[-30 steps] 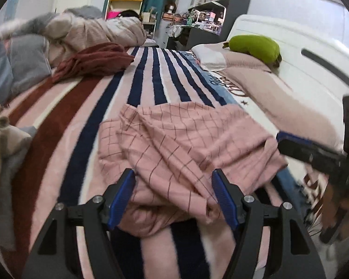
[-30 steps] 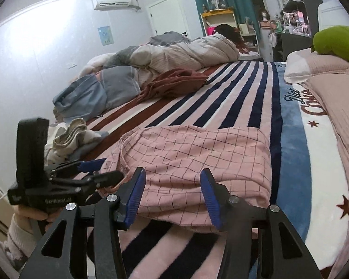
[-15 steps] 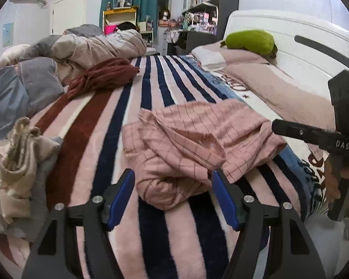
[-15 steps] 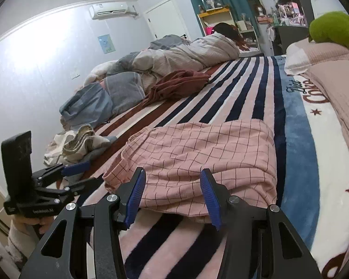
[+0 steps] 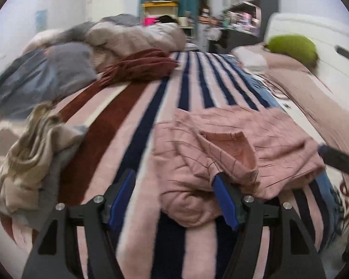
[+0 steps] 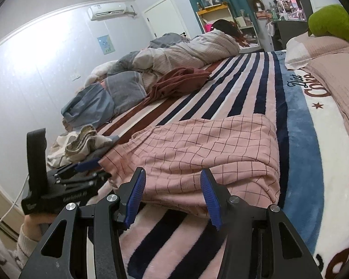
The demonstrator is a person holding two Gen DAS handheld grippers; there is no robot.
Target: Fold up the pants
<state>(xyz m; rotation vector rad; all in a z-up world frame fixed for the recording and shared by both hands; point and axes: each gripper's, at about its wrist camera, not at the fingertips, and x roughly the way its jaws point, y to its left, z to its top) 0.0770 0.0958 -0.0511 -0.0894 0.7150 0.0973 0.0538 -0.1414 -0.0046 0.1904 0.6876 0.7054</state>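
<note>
Pink checked pants lie bunched on the striped blanket. Left gripper and right gripper, jaws wide apart and holding nothing, hover at the pants' near edge.

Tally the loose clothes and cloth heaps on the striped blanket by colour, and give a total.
Pink checked: 1, the pants
Maroon: 1, the garment
Beige and grey: 1, the heap
Blue-grey: 1, the bundle
Total: 4
</note>
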